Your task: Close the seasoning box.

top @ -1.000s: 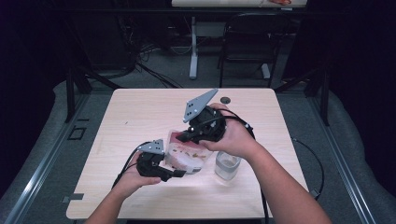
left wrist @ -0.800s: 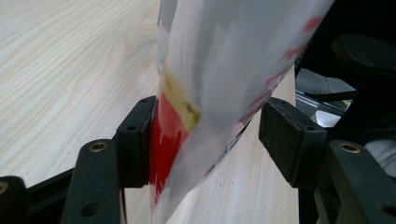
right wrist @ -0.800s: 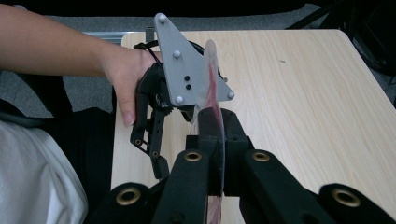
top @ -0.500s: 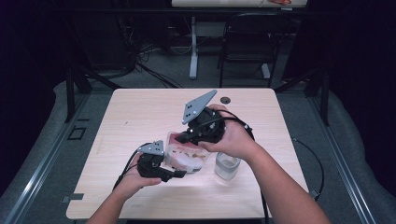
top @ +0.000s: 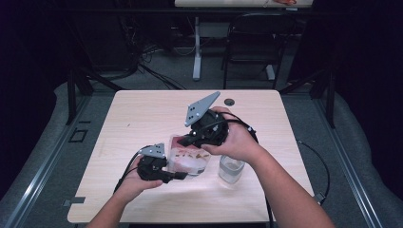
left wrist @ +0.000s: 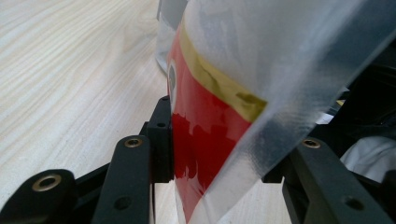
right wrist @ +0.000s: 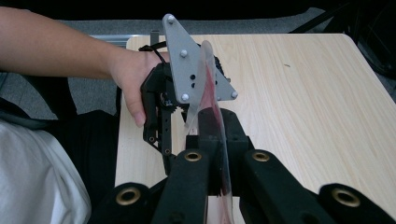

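While the left gripper (top: pixel 178 175) has just been closing its jaws around the clear bag (top: pixel 190 159), one pad touching, the other hidden; the right gripper (right wrist: pixel 212 140) pinches the bag's edge above the worktop (top: pixel 142 118); likely securing a two-handed hold.

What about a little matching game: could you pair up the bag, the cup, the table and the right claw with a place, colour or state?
Things:
1. bag
2. cup
3. table
4. right claw

Descriptions:
A. pale wood
B. clear, standing by the person's right wrist
C. clear plastic with red inside
D. shut on the bag's edge

Pairs: 1-C, 2-B, 3-A, 4-D
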`<state>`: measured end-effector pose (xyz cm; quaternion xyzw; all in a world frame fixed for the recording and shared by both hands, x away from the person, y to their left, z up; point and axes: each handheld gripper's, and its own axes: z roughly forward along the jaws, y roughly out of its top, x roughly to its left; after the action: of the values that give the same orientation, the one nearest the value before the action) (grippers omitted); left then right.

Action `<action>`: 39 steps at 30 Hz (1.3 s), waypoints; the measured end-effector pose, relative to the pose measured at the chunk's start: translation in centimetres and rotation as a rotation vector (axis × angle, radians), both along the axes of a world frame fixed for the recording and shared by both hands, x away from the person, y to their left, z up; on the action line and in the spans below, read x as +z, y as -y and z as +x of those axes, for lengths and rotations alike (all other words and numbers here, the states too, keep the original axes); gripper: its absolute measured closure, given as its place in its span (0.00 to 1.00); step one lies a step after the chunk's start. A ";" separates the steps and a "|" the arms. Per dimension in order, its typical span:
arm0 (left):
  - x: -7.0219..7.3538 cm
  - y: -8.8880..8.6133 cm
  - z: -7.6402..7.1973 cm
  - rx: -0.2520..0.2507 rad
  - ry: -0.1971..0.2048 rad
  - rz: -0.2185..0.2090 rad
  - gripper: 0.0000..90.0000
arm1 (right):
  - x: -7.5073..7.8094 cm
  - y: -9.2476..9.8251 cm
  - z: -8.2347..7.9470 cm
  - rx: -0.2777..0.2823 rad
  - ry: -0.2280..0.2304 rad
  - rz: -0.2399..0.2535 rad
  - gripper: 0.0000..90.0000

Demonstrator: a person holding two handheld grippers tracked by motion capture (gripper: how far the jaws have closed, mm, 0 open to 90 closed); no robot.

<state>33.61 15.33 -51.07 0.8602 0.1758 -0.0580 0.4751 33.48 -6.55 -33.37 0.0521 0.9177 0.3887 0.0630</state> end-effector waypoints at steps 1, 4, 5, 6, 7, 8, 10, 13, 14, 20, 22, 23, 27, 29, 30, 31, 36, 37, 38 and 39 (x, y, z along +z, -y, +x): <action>0.0 0.0 0.0 0.000 -0.001 0.001 0.66 | 0.0 0.0 0.0 -0.001 -0.002 0.001 1.00; 0.1 -0.1 -0.1 0.006 0.002 0.006 0.67 | -0.1 0.2 0.0 -0.007 -0.008 0.013 1.00; 0.1 -0.1 -0.1 0.006 0.001 0.008 0.68 | -0.2 0.3 0.0 -0.010 -0.008 0.015 1.00; 0.1 -0.1 -0.2 0.002 -0.001 0.011 0.68 | -0.2 0.3 0.0 -0.007 -0.010 0.015 1.00; 0.1 -0.2 -0.2 0.000 -0.001 0.014 0.68 | -0.3 0.3 0.0 -0.007 -0.011 0.015 1.00; 0.1 -0.2 -0.2 0.002 -0.002 0.018 0.68 | -0.3 0.3 0.0 -0.007 -0.012 0.013 1.00; 0.1 -0.3 -0.2 0.004 -0.005 0.025 0.69 | -0.4 0.4 0.0 -0.006 -0.012 0.013 1.00; 0.2 -0.5 -0.2 0.003 -0.012 0.039 0.69 | -0.6 0.5 0.0 -0.010 -0.016 0.016 0.99; 0.2 -0.6 -0.3 0.010 -0.013 0.045 0.69 | -0.6 0.5 0.0 -0.011 -0.016 0.016 0.99; 0.2 -0.9 -0.3 0.020 -0.015 0.067 0.70 | -1.0 0.6 0.0 -0.028 -0.017 0.018 0.97; 0.3 -0.9 -0.4 0.025 -0.016 0.078 0.70 | -1.0 0.6 0.0 -0.028 -0.017 0.012 0.96; 0.3 -1.0 -0.4 0.028 -0.018 0.080 0.70 | -1.0 0.6 0.0 -0.032 -0.015 0.010 0.96; 0.3 -1.2 -0.3 0.029 -0.015 0.102 0.71 | -1.2 0.7 0.1 -0.043 -0.016 0.010 0.94; 0.3 -1.2 -0.3 0.033 -0.019 0.111 0.71 | -1.3 0.9 0.1 -0.049 -0.017 0.006 0.93; 0.2 -1.2 -0.3 0.035 -0.020 0.115 0.71 | -1.4 1.0 0.1 -0.054 -0.019 0.009 0.92; 0.2 -1.3 -0.3 0.035 -0.023 0.116 0.71 | -1.4 1.1 0.2 -0.057 -0.021 0.013 0.92; 0.1 -1.3 -0.3 0.035 -0.030 0.135 0.71 | -1.5 1.6 0.1 -0.071 -0.016 0.013 0.89; 0.1 -1.3 -0.3 0.035 -0.030 0.137 0.71 | -1.6 1.7 0.1 -0.072 -0.017 0.014 0.89; 0.0 -1.4 -0.3 0.036 -0.031 0.140 0.71 | -1.6 1.9 0.0 -0.080 -0.015 0.019 0.89; 0.0 -1.4 -0.3 0.038 -0.031 0.141 0.71 | -1.6 2.0 0.0 -0.080 -0.016 0.018 0.88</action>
<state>33.35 16.70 -51.04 0.8870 0.2031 -0.0497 0.4117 33.48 -8.55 -34.99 0.0922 0.9118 0.3938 0.0708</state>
